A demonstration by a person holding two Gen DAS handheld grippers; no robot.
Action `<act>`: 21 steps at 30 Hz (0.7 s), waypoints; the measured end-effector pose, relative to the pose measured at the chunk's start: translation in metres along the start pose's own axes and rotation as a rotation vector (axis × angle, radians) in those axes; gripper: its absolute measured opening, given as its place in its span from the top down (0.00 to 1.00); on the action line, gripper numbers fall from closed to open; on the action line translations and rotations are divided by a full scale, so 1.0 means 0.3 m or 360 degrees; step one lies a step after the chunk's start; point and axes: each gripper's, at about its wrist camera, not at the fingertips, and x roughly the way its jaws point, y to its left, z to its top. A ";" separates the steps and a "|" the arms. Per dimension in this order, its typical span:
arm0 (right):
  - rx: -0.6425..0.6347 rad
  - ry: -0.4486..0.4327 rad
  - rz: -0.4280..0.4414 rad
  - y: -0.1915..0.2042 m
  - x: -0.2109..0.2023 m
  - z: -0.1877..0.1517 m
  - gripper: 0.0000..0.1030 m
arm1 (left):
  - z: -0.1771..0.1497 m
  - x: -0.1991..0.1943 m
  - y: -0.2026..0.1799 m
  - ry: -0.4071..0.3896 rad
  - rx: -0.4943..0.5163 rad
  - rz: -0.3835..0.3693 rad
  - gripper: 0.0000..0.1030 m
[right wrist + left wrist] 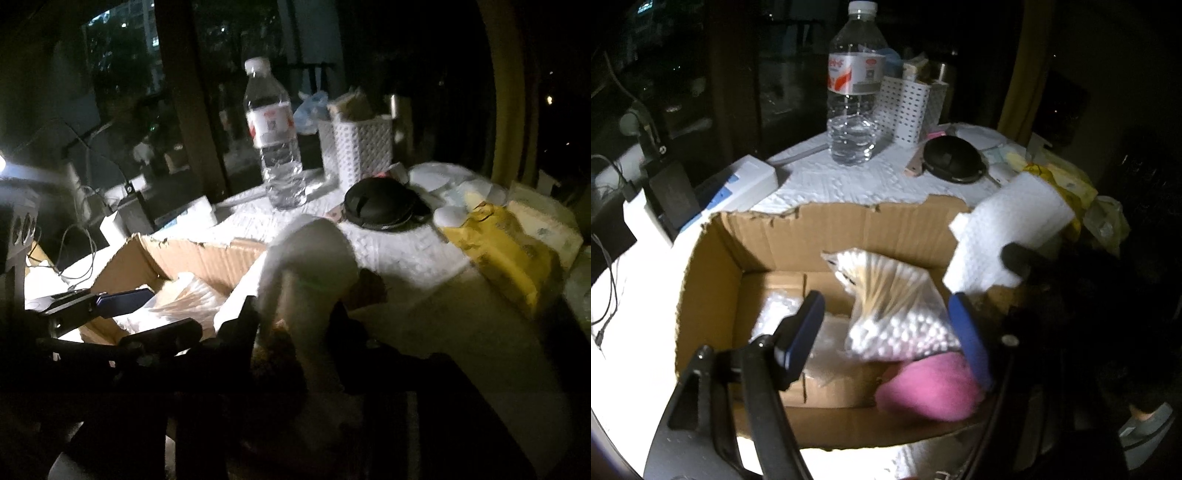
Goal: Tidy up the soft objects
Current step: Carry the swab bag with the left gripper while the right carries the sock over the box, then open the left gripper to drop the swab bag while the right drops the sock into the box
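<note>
An open cardboard box [827, 236] holds a clear bag of cotton swabs [894, 317], a pink soft bundle [931, 391] and some bubble wrap [772, 314]. My left gripper [888, 336] hangs open over the box; the bag lies below, between its blue pads, and they do not press on it. In the right wrist view, my right gripper [293, 323] stands open at the box's right wall [207, 258]. White paper towel [306, 266] sits between its dark fingers, blurred. That towel [1008, 236] also shows at the right of the left wrist view.
On the white-covered table behind the box stand a water bottle [853, 92], a white perforated basket [908, 107] and a black round case [955, 158]. A yellow bag [498, 258] lies at the right. A white power strip [746, 181] and cables sit at the left.
</note>
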 end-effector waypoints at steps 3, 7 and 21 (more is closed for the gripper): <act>-0.0022 0.0004 -0.0109 -0.019 0.003 0.000 0.58 | -0.002 -0.006 0.002 -0.0004 0.0003 0.0019 0.31; -0.0054 -0.0007 -0.0142 -0.018 -0.009 -0.011 0.58 | -0.006 -0.010 -0.006 -0.0005 0.0018 0.0033 0.31; -0.0077 -0.0077 -0.0129 -0.010 -0.155 -0.032 0.43 | -0.008 -0.098 -0.051 -0.0098 0.0100 0.0052 0.30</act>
